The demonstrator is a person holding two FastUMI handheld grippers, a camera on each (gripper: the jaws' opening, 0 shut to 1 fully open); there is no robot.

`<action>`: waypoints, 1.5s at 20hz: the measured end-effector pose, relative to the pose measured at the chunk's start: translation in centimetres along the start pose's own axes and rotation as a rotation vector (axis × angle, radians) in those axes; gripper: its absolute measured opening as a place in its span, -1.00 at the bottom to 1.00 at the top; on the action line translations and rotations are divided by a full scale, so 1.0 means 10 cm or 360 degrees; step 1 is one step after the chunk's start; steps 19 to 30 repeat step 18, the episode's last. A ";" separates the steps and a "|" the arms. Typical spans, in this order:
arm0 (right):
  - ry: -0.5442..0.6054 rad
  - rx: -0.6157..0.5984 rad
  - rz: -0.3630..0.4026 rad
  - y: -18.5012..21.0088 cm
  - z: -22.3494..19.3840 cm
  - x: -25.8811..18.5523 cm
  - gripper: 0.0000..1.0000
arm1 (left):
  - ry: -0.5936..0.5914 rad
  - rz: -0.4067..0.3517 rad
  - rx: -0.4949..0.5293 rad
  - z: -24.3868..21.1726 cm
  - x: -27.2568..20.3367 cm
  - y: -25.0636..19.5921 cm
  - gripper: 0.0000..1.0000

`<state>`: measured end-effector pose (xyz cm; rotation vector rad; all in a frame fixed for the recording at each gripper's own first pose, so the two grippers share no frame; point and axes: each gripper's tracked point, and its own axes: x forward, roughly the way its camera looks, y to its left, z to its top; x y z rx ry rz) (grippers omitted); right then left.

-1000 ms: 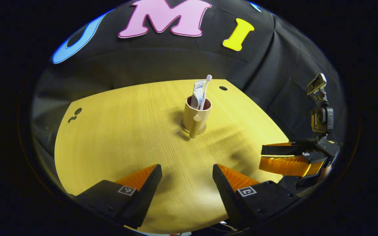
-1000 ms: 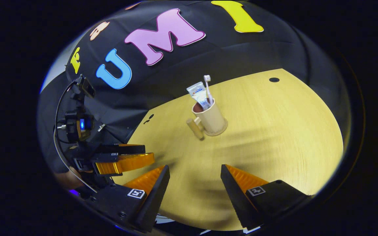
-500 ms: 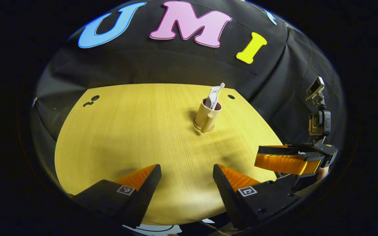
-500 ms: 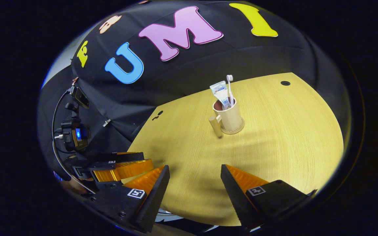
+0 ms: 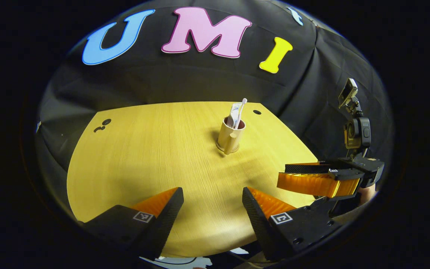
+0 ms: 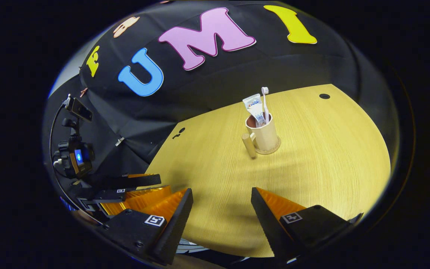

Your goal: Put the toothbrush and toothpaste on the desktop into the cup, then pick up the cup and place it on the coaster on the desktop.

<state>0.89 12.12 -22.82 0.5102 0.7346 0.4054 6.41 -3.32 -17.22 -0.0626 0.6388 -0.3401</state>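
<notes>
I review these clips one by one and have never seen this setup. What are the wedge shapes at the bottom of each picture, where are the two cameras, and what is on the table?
Each picture comes from a fisheye camera riding on a hand-held two-finger gripper. The wedges are that gripper's own fingers. In the left gripper view, the left gripper is open and holds nothing; in the right gripper view, the right gripper is too. On the wooden table stands a beige cup on a coaster, with a toothbrush and a toothpaste tube upright inside.
</notes>
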 end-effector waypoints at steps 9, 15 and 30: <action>-0.0021 -0.0024 -0.0059 -0.06 0.03 -0.06 0.92 | 0.0040 -0.0032 0.0000 -0.03 0.10 -0.01 0.95; -0.0005 -0.0022 -0.0053 -0.05 0.03 -0.04 0.93 | 0.0049 -0.0046 0.0033 -0.04 0.12 -0.05 0.96; 0.0000 -0.0021 -0.0054 -0.06 0.04 -0.04 0.93 | 0.0062 -0.0045 0.0034 -0.04 0.13 -0.04 0.96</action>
